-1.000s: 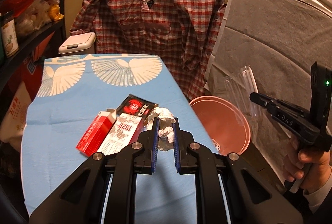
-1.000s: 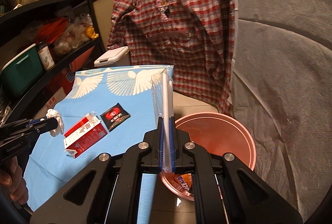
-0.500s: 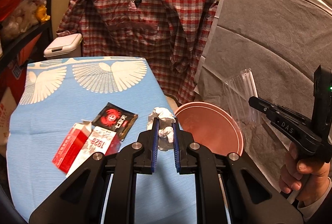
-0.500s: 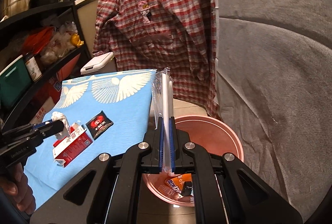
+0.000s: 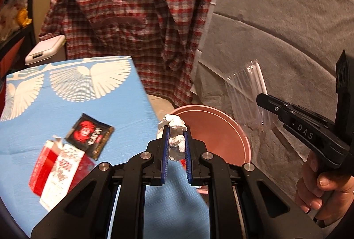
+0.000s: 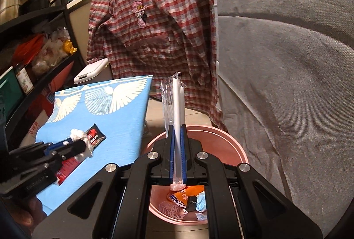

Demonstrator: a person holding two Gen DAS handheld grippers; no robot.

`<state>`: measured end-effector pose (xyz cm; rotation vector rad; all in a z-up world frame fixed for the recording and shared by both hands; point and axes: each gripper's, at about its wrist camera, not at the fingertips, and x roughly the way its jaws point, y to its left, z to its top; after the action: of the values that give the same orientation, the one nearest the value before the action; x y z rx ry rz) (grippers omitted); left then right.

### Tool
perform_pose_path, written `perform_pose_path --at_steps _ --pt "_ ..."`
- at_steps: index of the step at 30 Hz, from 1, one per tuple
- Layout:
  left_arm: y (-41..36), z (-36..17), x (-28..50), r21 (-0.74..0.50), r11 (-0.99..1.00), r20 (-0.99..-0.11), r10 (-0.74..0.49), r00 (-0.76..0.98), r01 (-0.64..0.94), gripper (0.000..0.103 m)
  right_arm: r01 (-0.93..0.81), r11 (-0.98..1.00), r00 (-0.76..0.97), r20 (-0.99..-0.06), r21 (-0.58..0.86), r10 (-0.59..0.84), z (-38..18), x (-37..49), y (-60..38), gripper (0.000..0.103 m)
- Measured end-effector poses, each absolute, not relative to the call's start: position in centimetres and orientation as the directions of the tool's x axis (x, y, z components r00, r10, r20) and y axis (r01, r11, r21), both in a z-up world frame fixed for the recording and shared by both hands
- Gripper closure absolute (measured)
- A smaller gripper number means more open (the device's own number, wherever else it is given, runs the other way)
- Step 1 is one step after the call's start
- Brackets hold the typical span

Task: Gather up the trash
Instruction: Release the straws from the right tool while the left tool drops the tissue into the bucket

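Left gripper [image 5: 176, 146] is clenching a crumpled tissue [image 5: 173, 128]; right gripper [image 6: 177, 150], marked "DAS", is gripping wrapped straws [image 6: 178, 106] over the pink bin [image 6: 234, 146].

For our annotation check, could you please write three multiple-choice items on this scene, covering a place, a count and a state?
1. Where does the pink bin stand?
A. on the blue cloth
B. on the floor beside the blue-covered table
C. on the shelf

2. How many pieces of trash lie on the blue cloth?
A. two
B. four
C. none

3. What is the left gripper doing?
A. standing open and empty
B. shut on a crumpled white tissue
C. shut on a straw

Answers:
1 B, its rim sits below the table edge on the tiles.
2 A, only the red carton and the black sachet.
3 B, the crumpled white tissue is between its fingers.
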<state>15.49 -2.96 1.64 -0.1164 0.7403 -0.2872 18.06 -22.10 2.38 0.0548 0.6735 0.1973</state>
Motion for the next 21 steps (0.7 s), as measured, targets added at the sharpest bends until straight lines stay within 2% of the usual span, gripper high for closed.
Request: perform_pose_path --at_steps 16,19,21 --pt "-7.4 0.2 18.3 -0.213 0.941 -0.68 -0.335 0.653 0.261 0.09 -0.116 0.987 0.754 -0.637 0.114 0.162 1.9 19.2 -23.1 0.097" --pt "-8.0 0.1 18.7 -0.224 0.937 -0.684 -0.348 0.641 0.269 0.09 -0.115 0.987 0.746 -0.646 0.114 0.162 1.8 19.3 -23.1 0.093" --pt "-8.4 0.1 18.9 -0.239 0.93 -0.689 -0.365 0.627 0.279 0.081 -0.1 0.989 0.742 -0.654 0.11 0.147 1.6 19.4 -23.3 0.087"
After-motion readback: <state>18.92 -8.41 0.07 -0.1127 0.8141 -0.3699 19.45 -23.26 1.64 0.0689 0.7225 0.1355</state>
